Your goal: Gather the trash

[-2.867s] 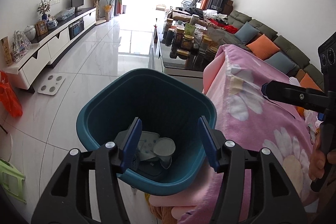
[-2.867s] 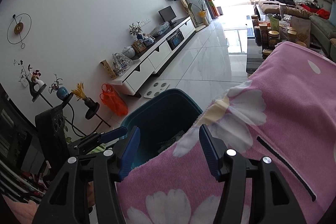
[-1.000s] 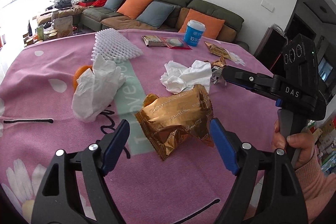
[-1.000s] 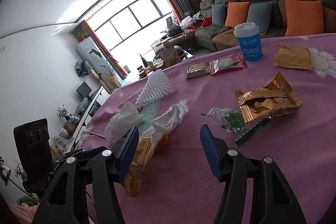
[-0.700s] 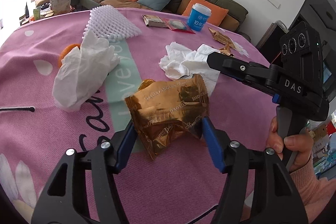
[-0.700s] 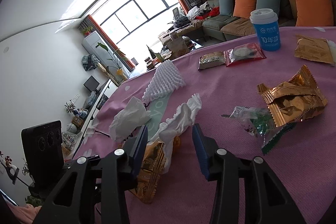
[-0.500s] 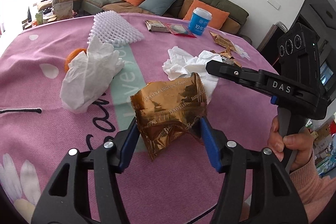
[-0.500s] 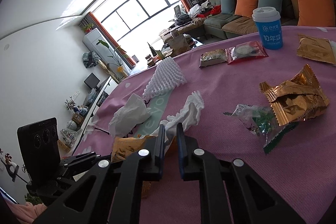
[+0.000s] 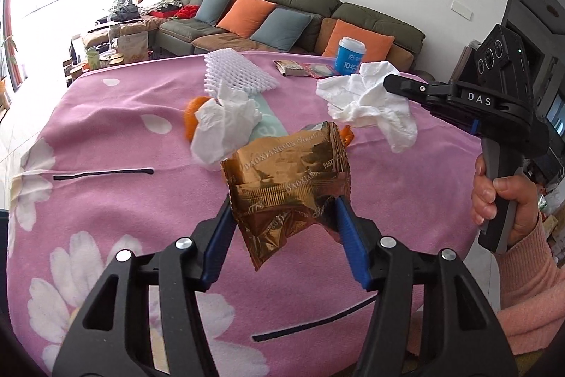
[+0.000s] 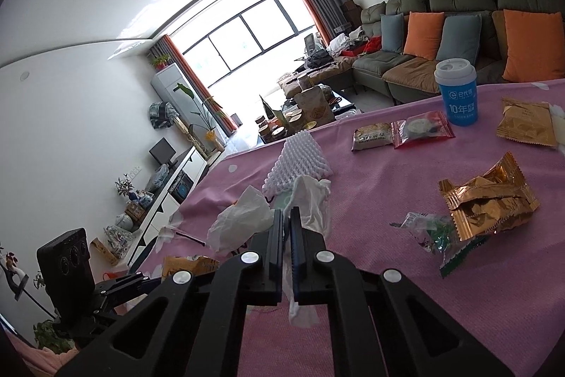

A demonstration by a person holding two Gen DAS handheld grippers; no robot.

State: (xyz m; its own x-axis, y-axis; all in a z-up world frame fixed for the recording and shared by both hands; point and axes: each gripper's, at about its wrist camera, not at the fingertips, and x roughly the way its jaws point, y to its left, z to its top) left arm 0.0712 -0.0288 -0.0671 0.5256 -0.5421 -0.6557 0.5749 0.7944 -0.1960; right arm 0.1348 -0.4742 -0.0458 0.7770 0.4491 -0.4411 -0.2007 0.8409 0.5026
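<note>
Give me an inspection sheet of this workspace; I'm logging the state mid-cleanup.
Surface: round table under a pink daisy-print cloth.
Job's things: gold wrapper lifted in the left gripper; white tissue hanging from the right gripper; a second crumpled tissue, white foam net, another gold wrapper and a clear green-printed wrapper on the cloth.
Clutter: blue cup, two sealed snack packs.
Grippers: both shut on trash.
Cables: nothing seen.
Surroundings: sofa with cushions, window, TV cabinet.
</note>
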